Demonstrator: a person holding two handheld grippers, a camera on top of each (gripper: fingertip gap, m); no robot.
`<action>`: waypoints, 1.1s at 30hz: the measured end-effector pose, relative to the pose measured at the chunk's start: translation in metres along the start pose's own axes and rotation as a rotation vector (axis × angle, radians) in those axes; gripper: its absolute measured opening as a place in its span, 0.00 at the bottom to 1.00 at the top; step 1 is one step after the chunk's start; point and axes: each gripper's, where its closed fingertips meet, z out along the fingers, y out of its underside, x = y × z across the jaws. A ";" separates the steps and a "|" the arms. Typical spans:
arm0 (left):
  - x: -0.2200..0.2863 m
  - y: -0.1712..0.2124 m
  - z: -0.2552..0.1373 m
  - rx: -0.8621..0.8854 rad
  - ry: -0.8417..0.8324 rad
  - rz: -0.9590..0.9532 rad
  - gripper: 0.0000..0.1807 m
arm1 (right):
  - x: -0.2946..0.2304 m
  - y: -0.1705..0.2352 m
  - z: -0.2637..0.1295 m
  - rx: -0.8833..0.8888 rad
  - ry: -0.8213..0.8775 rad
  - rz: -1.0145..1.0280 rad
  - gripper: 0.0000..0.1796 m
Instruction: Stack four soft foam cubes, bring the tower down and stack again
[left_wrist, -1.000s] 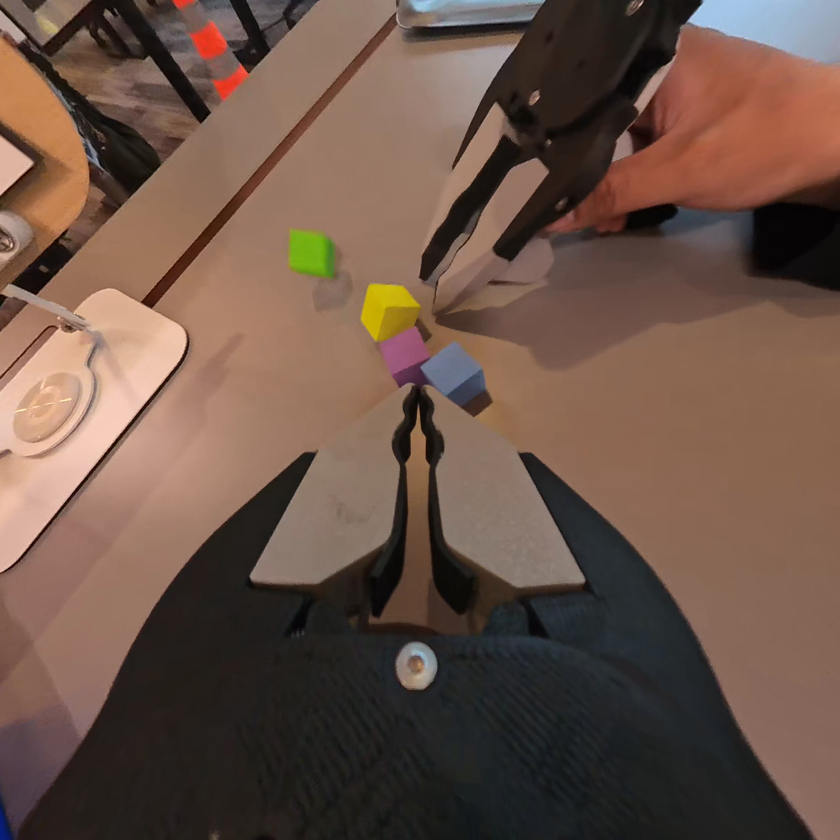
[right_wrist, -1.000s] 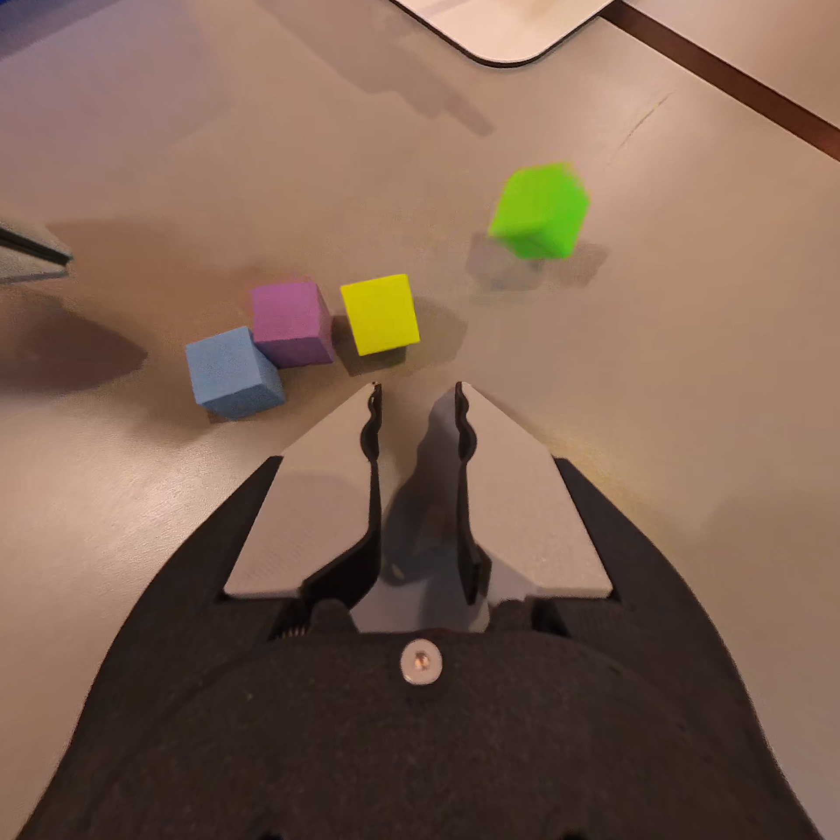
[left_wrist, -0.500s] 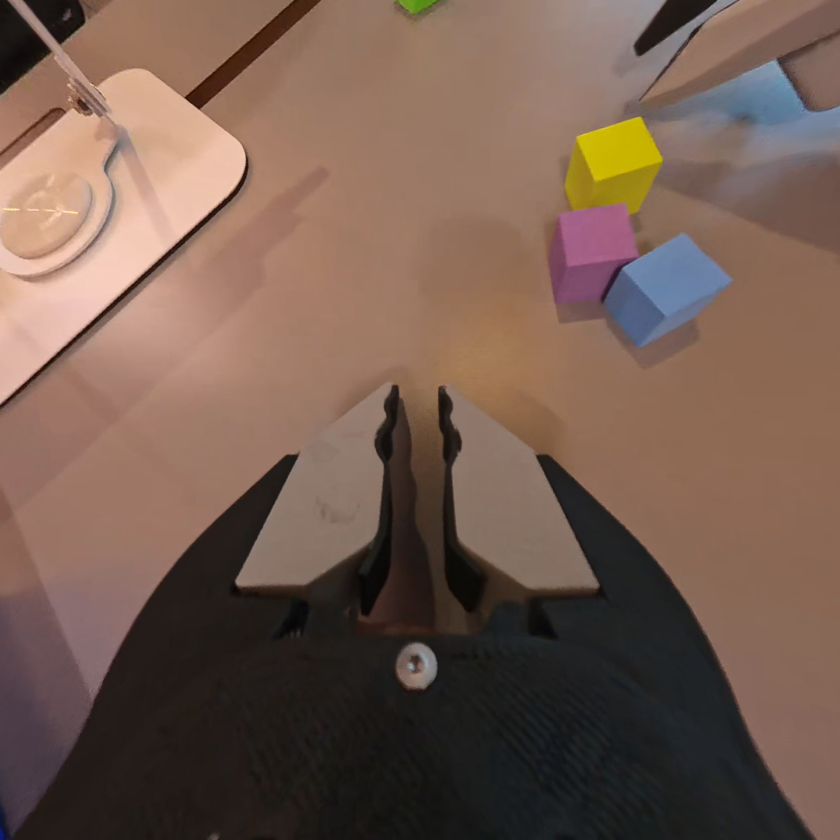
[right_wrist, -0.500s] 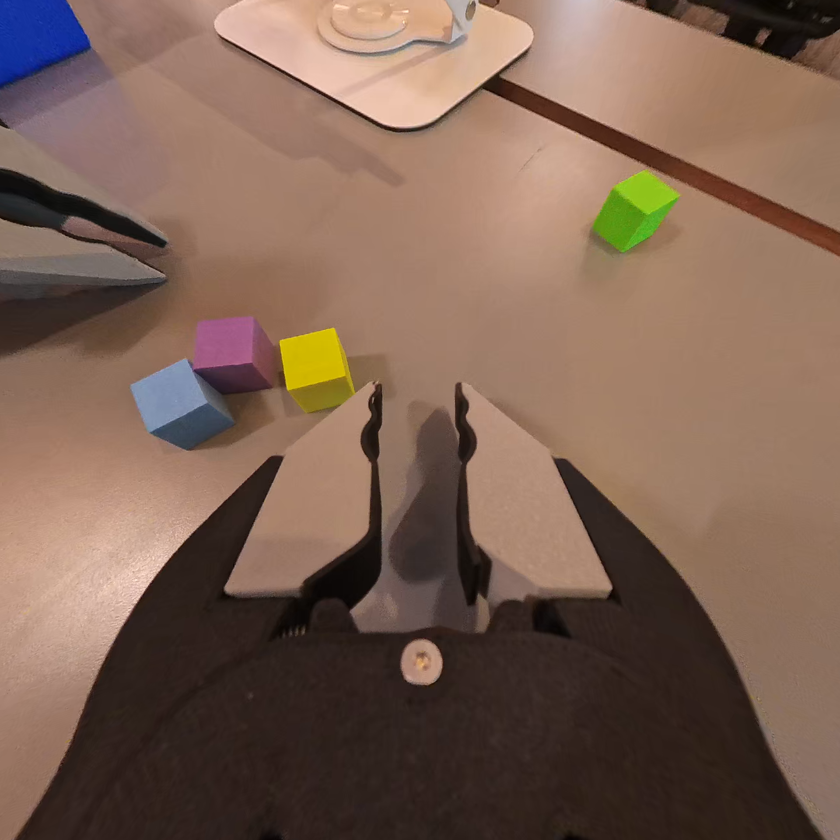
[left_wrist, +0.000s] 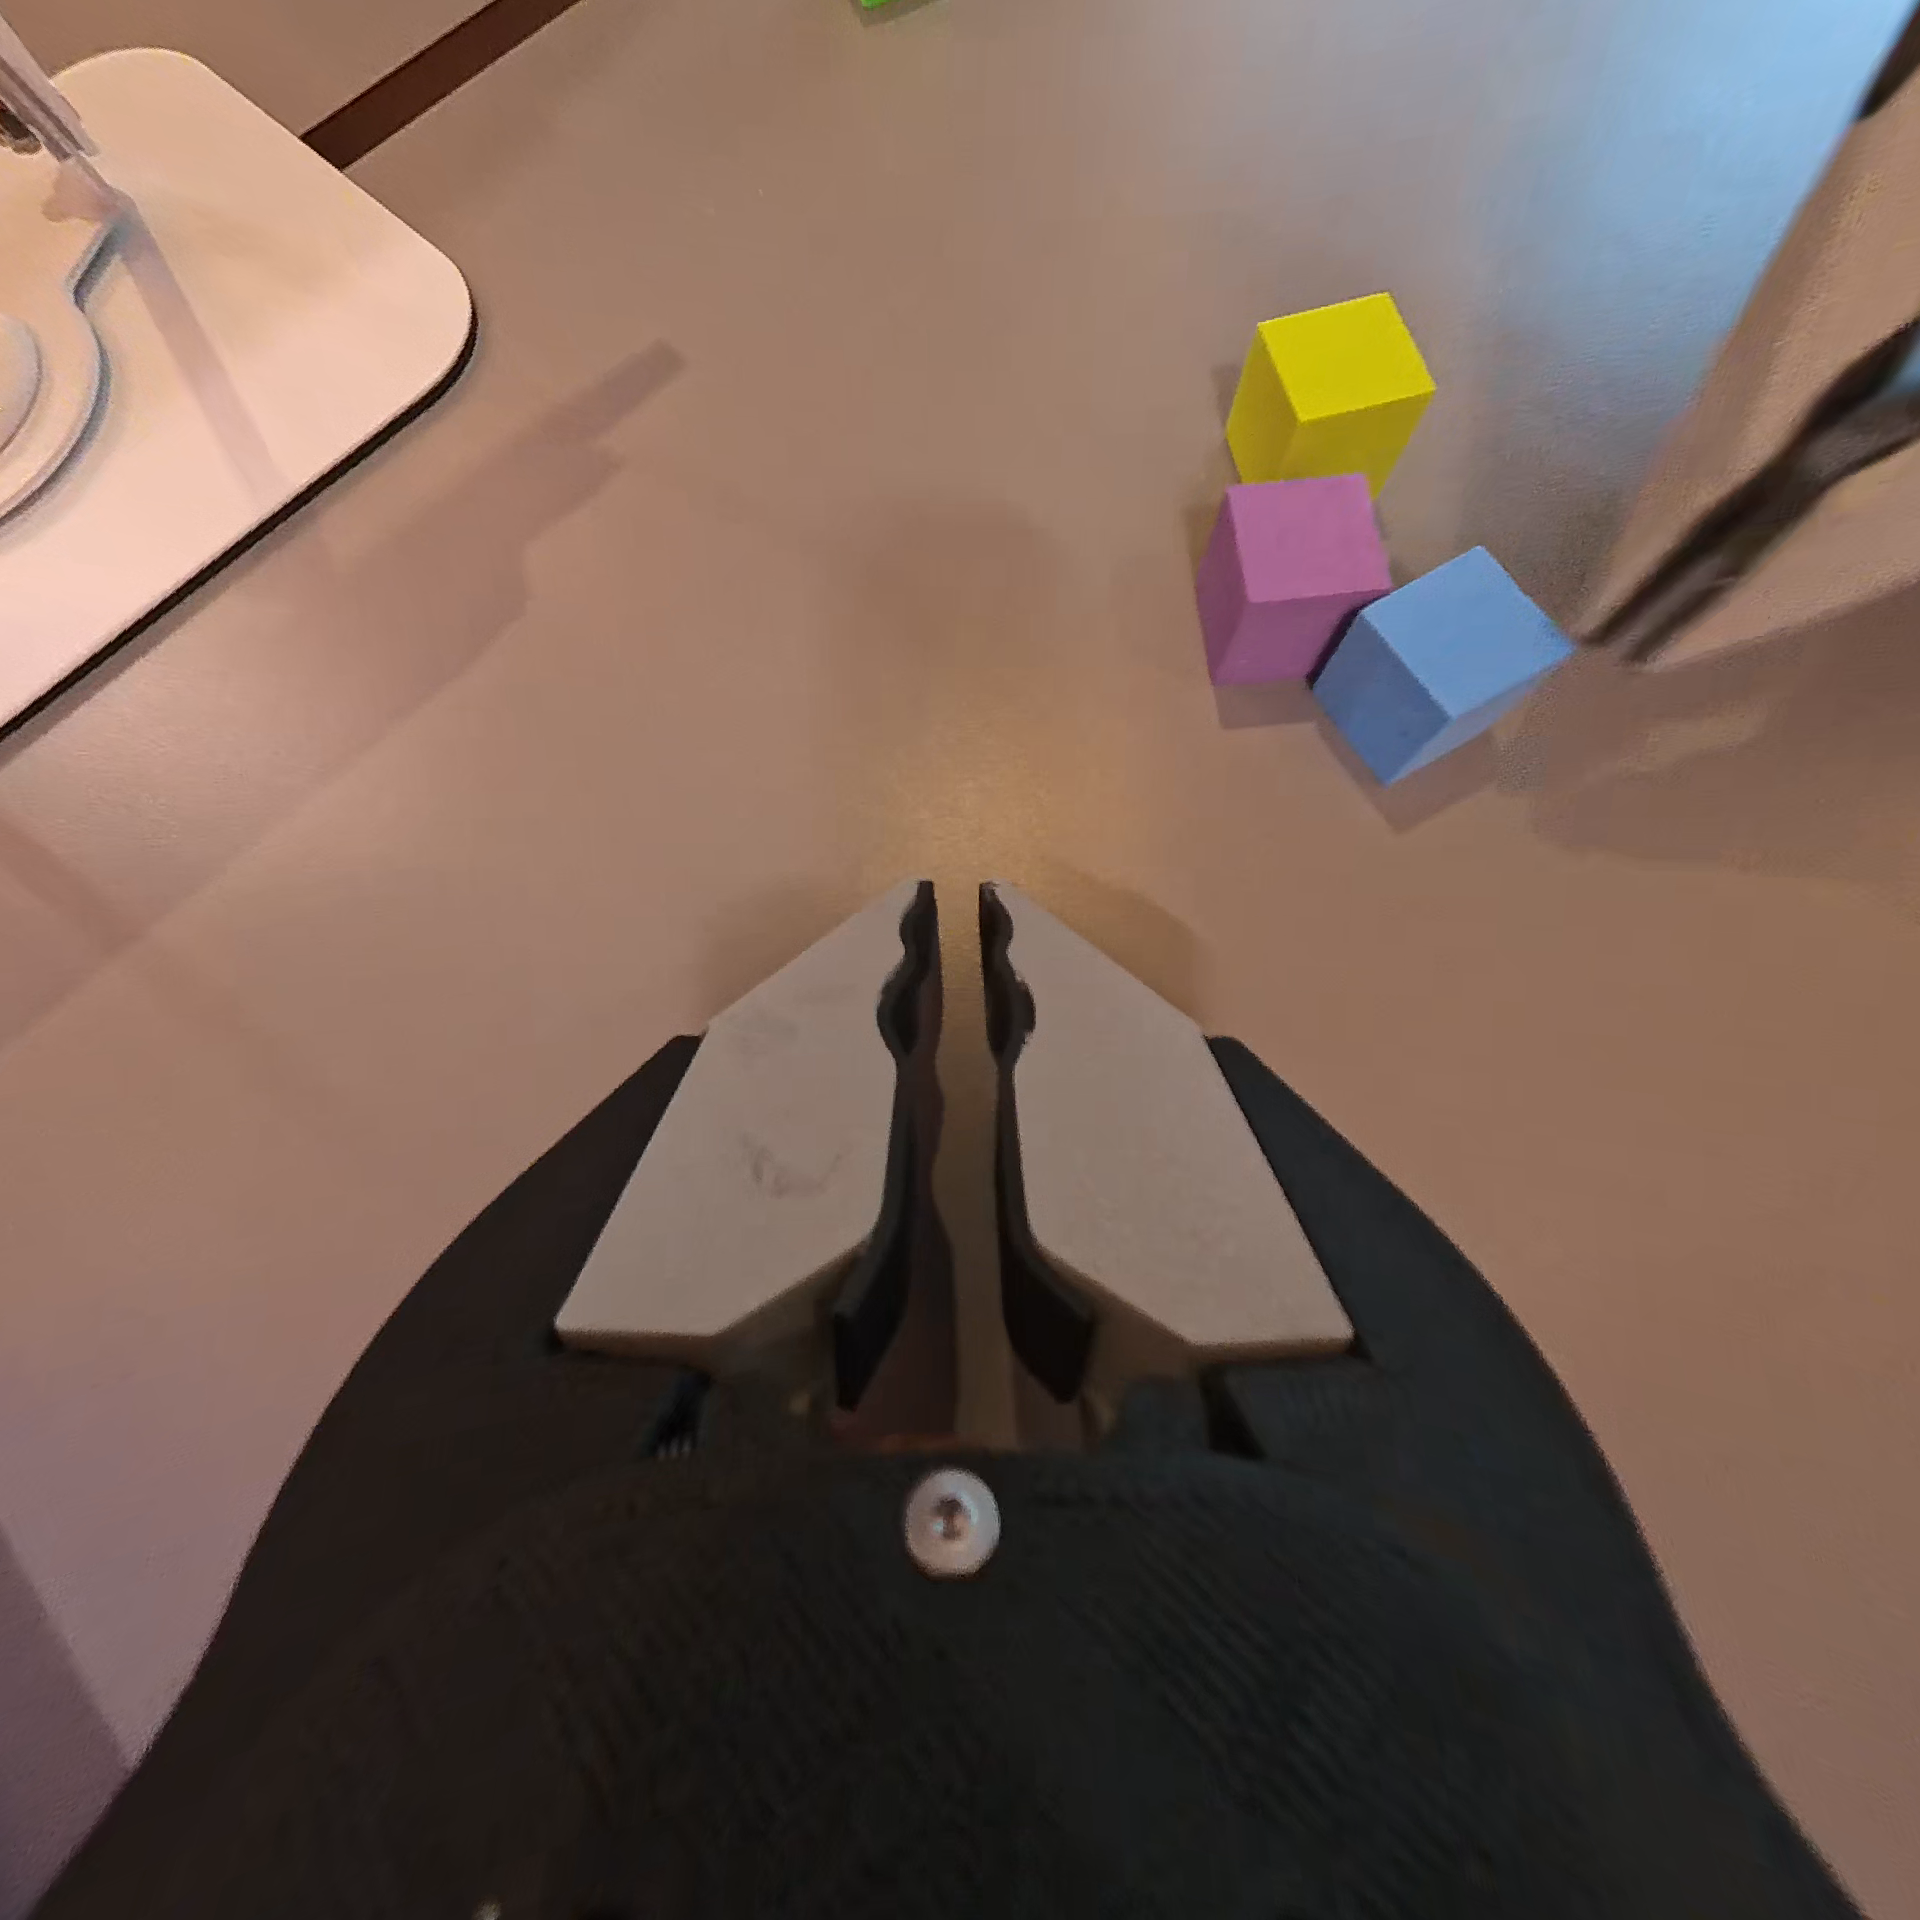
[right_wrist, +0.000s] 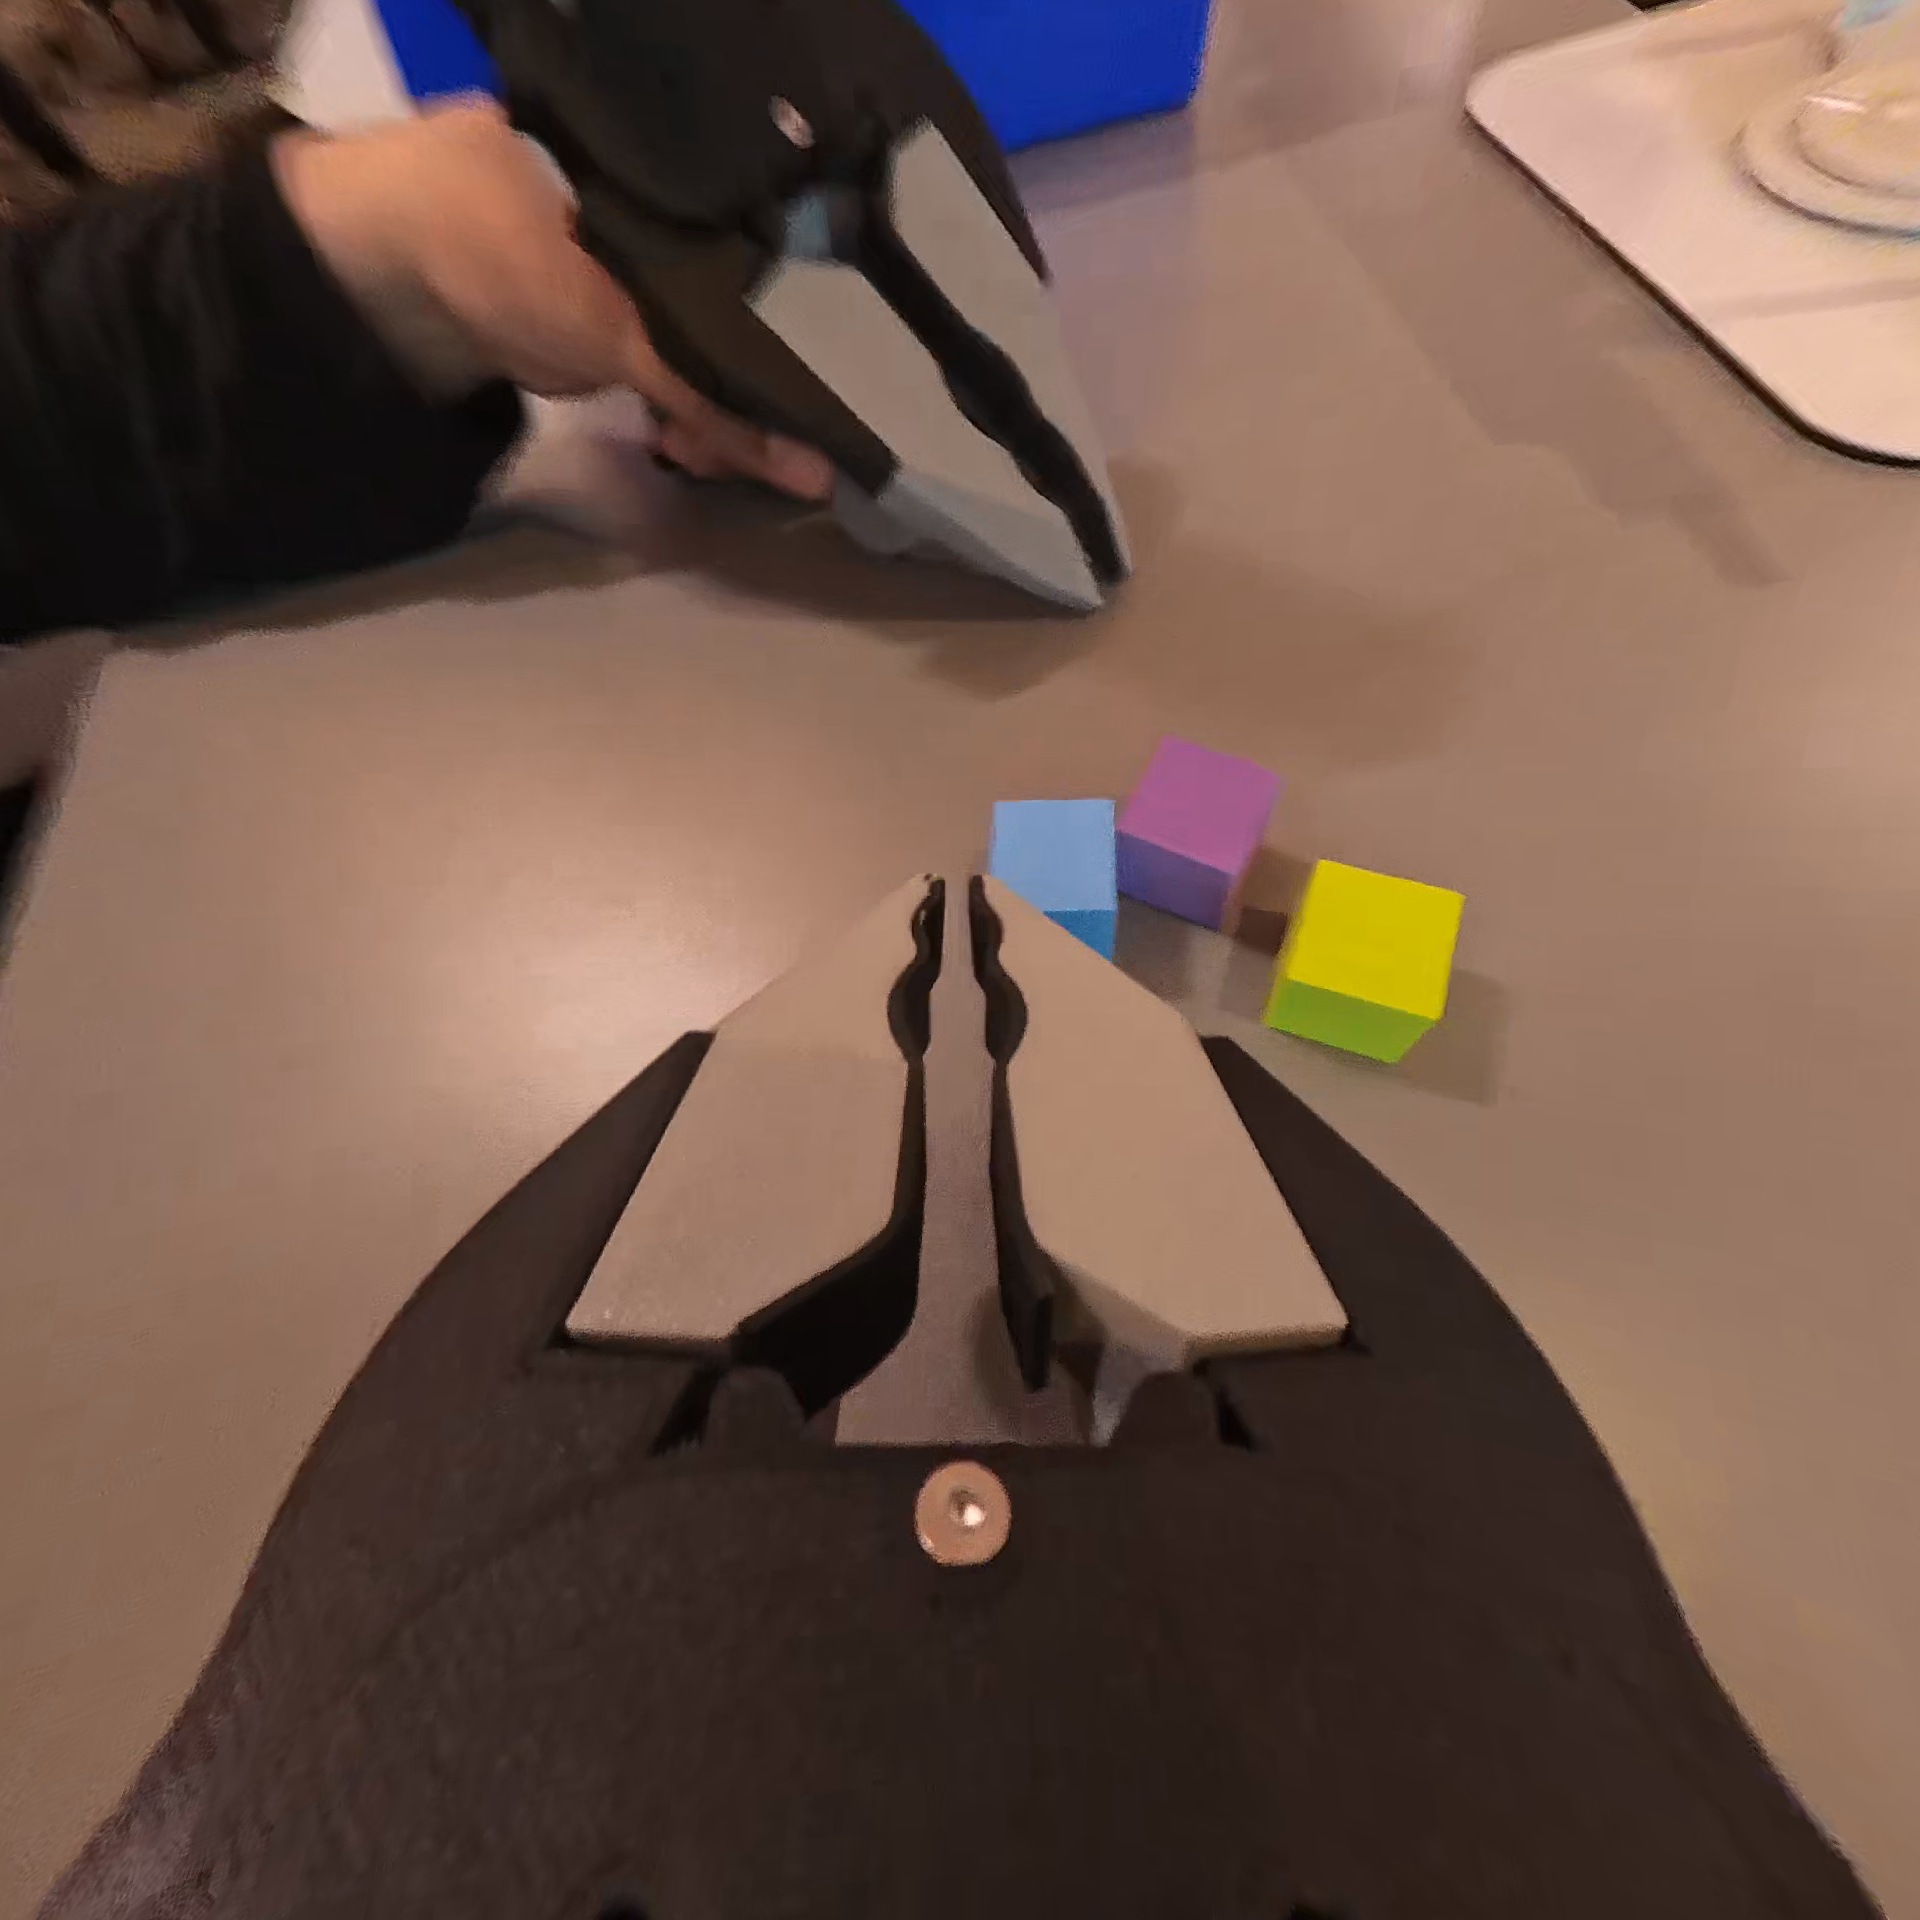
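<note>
In the left wrist view the left claw (left_wrist: 958, 891) sits at lower centre over bare tabletop (left_wrist: 727, 675), its two grey fingers drawn nearly together with only a thin slit between the tips and nothing held. Three foam cubes lie on the tabletop at the right of the frame, none stacked. The yellow cube (left_wrist: 1330, 390) is uppermost in the frame, the purple cube (left_wrist: 1288, 571) is just below it and close against it, and the blue cube (left_wrist: 1439, 660) is lower right of the purple one, touching it at a skewed angle. A sliver of the green cube (left_wrist: 883, 4) shows at the very top edge, well apart from the others. The other claw's grey fingers come in from the right edge, blurred, their tip just beside the blue cube. A white rounded board (left_wrist: 260, 343) fills the upper left corner.

In the right wrist view the right claw (right_wrist: 956, 883) is likewise almost clenched and empty, a narrow gap between its tips. The blue cube (right_wrist: 1055, 852) sits just right of those tips, partly hidden behind the right finger; purple (right_wrist: 1195, 826) touches it and yellow (right_wrist: 1366, 956) stands a little apart at the right. The left claw appears in the upper left, held by a hand (right_wrist: 457, 281) in a dark sleeve, tip low over the tabletop. A blue box (right_wrist: 1091, 52) lies along the top edge.
</note>
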 end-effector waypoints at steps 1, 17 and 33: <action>0.001 0.000 0.000 0.001 0.006 0.002 0.04 | 0.009 0.000 0.005 -0.003 0.068 -0.012 0.00; -0.013 -0.002 0.000 0.007 -0.082 -0.017 0.33 | -0.030 -0.019 0.032 0.019 0.067 -0.183 0.08; -0.014 -0.001 -0.001 0.007 -0.092 -0.021 0.33 | 0.078 -0.006 -0.033 0.108 0.576 0.165 0.14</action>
